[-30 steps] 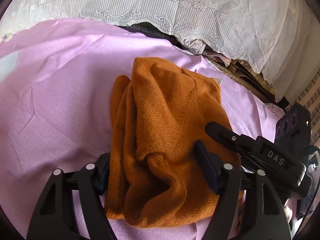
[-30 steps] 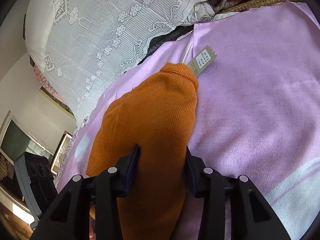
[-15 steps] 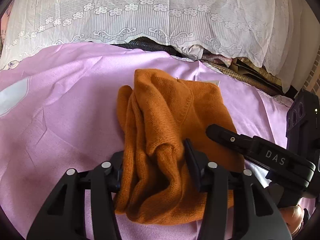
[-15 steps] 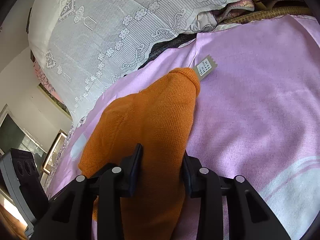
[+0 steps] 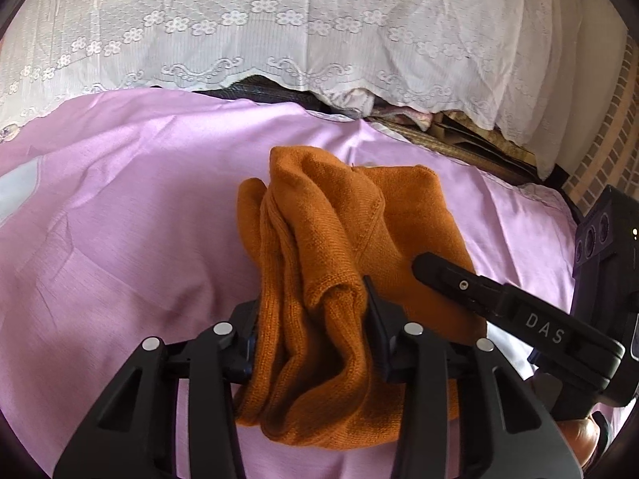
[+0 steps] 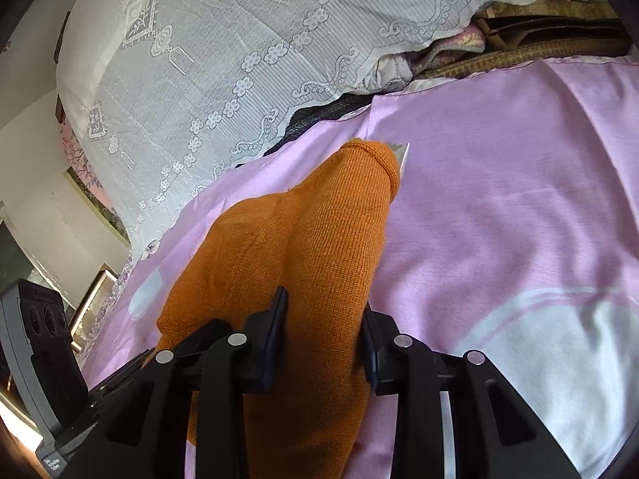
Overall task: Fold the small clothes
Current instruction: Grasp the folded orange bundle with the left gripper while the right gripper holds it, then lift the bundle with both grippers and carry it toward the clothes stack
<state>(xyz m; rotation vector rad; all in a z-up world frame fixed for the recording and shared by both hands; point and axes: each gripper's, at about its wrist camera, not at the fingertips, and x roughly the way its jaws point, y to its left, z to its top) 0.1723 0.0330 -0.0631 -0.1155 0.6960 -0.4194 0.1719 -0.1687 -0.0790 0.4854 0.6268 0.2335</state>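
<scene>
An orange knit garment [image 5: 339, 247] lies bunched on a pink sheet [image 5: 120, 207]. My left gripper [image 5: 311, 311] is shut on its near folded edge, with thick cloth between the jaws. My right gripper [image 6: 323, 319] is shut on the other side of the same garment [image 6: 303, 247]; its black finger [image 5: 459, 283] shows at the right in the left wrist view. A paper tag [image 6: 401, 153] peeks out past the garment's far end.
A white lace cover [image 5: 319, 28] hangs behind the sheet, over a pile of cloth and woven things [image 5: 439, 127]. A brick wall [image 5: 603, 151] stands at far right. A white patch [image 6: 559, 343] marks the pink sheet [image 6: 499, 199].
My left gripper has closed from wide open onto the garment's near edge. The right gripper has stayed shut on it. Both views have risen and the tag is nearly hidden now.
</scene>
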